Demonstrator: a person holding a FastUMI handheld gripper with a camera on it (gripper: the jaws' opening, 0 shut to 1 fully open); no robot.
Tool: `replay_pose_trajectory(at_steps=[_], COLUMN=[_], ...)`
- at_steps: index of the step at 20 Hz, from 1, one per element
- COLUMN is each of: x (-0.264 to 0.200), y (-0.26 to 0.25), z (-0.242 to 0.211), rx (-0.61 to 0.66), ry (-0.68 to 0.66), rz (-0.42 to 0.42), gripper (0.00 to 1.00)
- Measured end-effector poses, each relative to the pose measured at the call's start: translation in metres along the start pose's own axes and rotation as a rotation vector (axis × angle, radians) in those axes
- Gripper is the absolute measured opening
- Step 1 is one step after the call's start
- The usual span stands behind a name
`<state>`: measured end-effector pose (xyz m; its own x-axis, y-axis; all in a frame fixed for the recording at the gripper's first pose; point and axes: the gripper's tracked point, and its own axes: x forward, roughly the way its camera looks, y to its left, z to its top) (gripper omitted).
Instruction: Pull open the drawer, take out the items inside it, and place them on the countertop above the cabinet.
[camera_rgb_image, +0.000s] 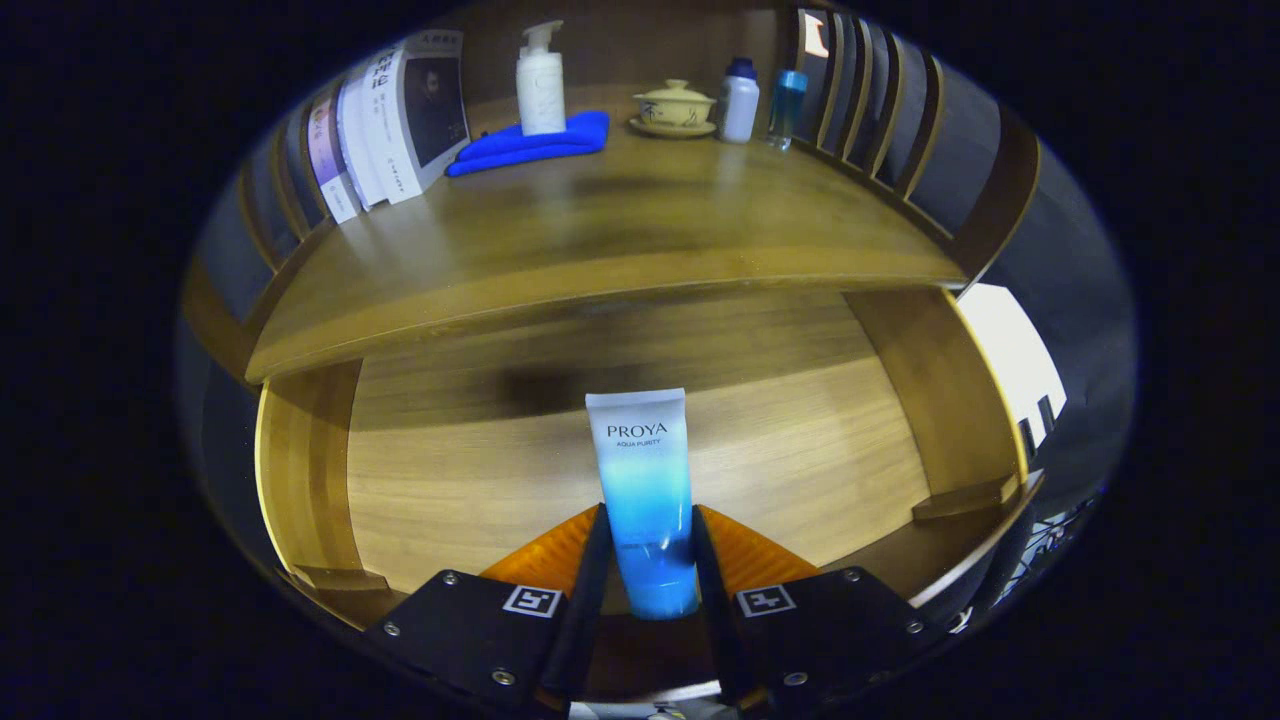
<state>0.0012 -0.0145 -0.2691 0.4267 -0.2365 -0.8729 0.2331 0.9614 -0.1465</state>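
Blue tube (645, 500) clamped between tongs (646, 545), above open drawer (800, 470), below countertop edge (600, 290).

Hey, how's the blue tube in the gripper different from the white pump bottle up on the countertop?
The blue tube is flat, fading white to blue, and clamped between the gripper fingers over the open drawer. The white pump bottle is round, plain white with a pump head, and stands free on a blue cloth on the countertop. Both point upward and look like toiletry containers.
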Motion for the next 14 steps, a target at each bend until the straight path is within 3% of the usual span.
replay_pose_trajectory(at_steps=[6,14], x=[-0.04,-0.053], y=[-0.011,0.004], z=[0.018,0.087], rx=[-0.027,-0.044], ry=[-0.091,-0.185], rz=[-0.02,0.021], gripper=[0.49,0.49])
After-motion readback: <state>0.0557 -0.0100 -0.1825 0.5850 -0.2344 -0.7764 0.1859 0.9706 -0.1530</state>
